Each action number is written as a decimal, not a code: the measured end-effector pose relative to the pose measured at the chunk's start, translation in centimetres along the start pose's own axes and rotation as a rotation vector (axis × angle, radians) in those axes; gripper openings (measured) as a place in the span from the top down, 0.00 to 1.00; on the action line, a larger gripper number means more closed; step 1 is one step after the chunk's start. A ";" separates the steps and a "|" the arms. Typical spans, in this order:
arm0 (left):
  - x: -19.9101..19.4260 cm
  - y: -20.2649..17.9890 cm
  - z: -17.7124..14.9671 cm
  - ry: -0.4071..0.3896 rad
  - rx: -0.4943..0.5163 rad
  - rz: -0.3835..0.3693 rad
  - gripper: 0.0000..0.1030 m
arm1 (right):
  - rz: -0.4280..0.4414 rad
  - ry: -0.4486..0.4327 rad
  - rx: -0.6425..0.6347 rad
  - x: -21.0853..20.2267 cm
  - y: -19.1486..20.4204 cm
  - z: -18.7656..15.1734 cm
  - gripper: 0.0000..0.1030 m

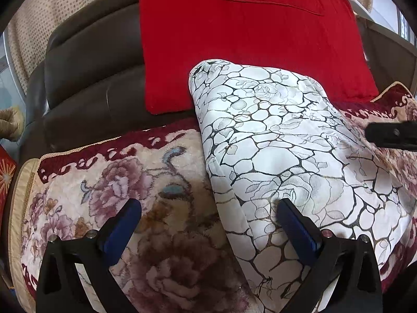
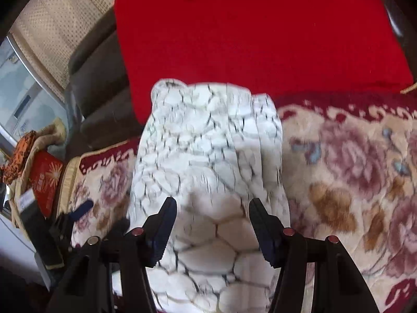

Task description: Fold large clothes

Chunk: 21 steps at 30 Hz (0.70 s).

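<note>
On floral plush sofa cover (image 1: 109, 187) | folded white garment with black crackle-and-rose print (image 1: 273, 140), layered edges, against red cushion (image 1: 234, 39) | left gripper (image 1: 208, 234) fingers apart | right gripper (image 2: 212, 224) fingers apart

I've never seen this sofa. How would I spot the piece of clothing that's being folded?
Find the dark leather sofa, its seat covered by a plush floral blanket. Against the backrest leans a plain red cushion; the folded garment lies on the blanket just before it. It alone is white, veined with black lines like cracked marble.
</note>
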State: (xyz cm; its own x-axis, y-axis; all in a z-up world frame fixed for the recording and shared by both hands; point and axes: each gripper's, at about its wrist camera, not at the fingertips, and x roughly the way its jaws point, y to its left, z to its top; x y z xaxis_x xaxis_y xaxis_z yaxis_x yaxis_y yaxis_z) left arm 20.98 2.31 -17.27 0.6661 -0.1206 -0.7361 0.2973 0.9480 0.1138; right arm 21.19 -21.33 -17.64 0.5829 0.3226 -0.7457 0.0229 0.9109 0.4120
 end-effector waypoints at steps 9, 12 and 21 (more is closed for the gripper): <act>1.0 0.4 0.2 0.009 -0.020 -0.012 0.00 | -0.032 0.126 0.058 6.4 -1.4 0.6 0.41; 1.0 0.6 0.2 0.010 -0.030 -0.013 0.00 | -0.025 0.113 0.058 5.1 -1.2 1.0 0.41; 0.4 1.8 0.9 -0.017 -0.086 0.008 0.00 | 0.039 0.039 0.033 -0.8 -0.2 -0.1 0.41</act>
State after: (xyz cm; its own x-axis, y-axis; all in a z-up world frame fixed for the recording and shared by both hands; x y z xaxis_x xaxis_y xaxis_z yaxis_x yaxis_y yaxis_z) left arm 22.43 3.66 -16.75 0.6800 -0.1168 -0.7239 0.2320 0.9708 0.0613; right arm 20.64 -21.75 -17.11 0.5518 0.3682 -0.7483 0.0276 0.8887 0.4577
